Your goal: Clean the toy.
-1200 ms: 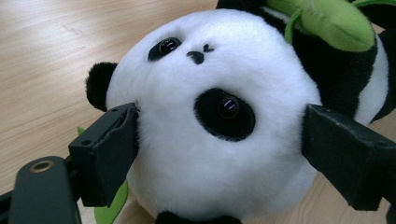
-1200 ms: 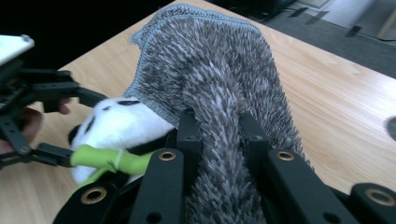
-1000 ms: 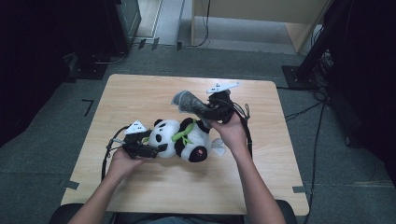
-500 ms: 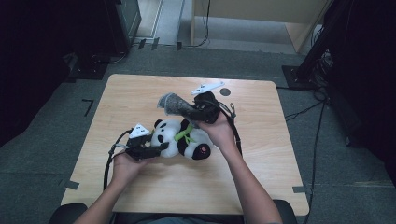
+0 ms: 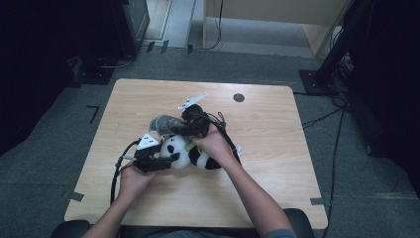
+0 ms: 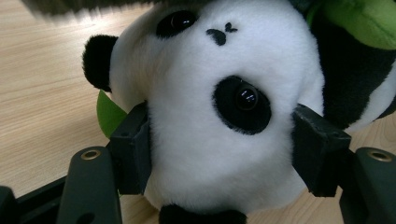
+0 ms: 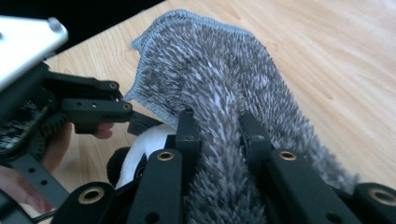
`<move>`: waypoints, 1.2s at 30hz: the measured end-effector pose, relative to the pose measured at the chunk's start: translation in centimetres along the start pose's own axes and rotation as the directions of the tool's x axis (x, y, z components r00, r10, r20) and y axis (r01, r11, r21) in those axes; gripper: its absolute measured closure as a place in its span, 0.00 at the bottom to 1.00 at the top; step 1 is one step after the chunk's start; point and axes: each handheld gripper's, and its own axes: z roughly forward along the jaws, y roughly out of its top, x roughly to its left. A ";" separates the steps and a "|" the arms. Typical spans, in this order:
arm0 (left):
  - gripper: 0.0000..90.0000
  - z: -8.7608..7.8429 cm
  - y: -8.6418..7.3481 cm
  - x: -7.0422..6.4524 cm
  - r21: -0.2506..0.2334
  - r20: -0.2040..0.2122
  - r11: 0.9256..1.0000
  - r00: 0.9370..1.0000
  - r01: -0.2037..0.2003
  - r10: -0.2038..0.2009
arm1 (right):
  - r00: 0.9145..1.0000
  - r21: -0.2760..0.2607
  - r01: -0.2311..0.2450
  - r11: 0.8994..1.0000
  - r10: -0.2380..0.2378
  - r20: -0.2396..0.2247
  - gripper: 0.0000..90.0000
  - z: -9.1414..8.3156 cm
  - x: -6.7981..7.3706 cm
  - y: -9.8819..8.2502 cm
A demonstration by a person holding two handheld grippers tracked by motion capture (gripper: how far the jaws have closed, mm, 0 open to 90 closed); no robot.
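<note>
seen from above near the table (image 5: 277, 163) middle: left gripper (image 5: 166, 161) clamping the panda toy's (image 5: 181, 151) head, jaws just eased slightly. right gripper (image 7: 217, 128) pinching the grey cloth (image 7: 224, 88) just above it. up close, panda face (image 6: 224, 107) squeezed between both pads.

floor (image 5: 59, 163): grey carpet | table (image 5: 277, 163): light wood | cabinet (image 5: 277, 15): pale wood, behind | surroundings: dark

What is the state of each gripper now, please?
Left gripper: closed on the panda toy's head.
Right gripper: closed on the grey cloth.
</note>
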 end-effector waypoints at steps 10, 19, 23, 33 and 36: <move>0.36 0.0 0.0 0.1 -0.003 0.000 1.000 1.000 0.015 -0.015 | 0.990 0.015 0.128 0.992 -0.129 0.059 0.79 0.8 0.6 -0.7; 0.37 0.0 -0.1 0.0 0.000 -0.002 1.000 1.000 0.002 -0.002 | 0.998 -0.049 -0.033 0.998 0.030 -0.060 0.84 0.2 -0.4 -0.6; 0.37 0.1 0.0 0.1 -0.001 -0.003 1.000 1.000 0.010 -0.010 | 1.000 -0.022 0.008 1.000 -0.009 -0.021 0.84 0.8 -0.4 -0.8; 0.38 0.1 0.0 0.1 0.000 0.001 1.000 1.000 0.002 -0.002 | 0.999 0.013 0.012 1.000 -0.012 0.049 0.84 0.8 -1.2 -1.0; 0.38 0.1 0.0 0.1 0.003 0.003 1.000 1.000 0.005 -0.005 | 0.996 0.041 -0.012 0.999 0.008 0.089 0.85 0.7 -2.1 -1.2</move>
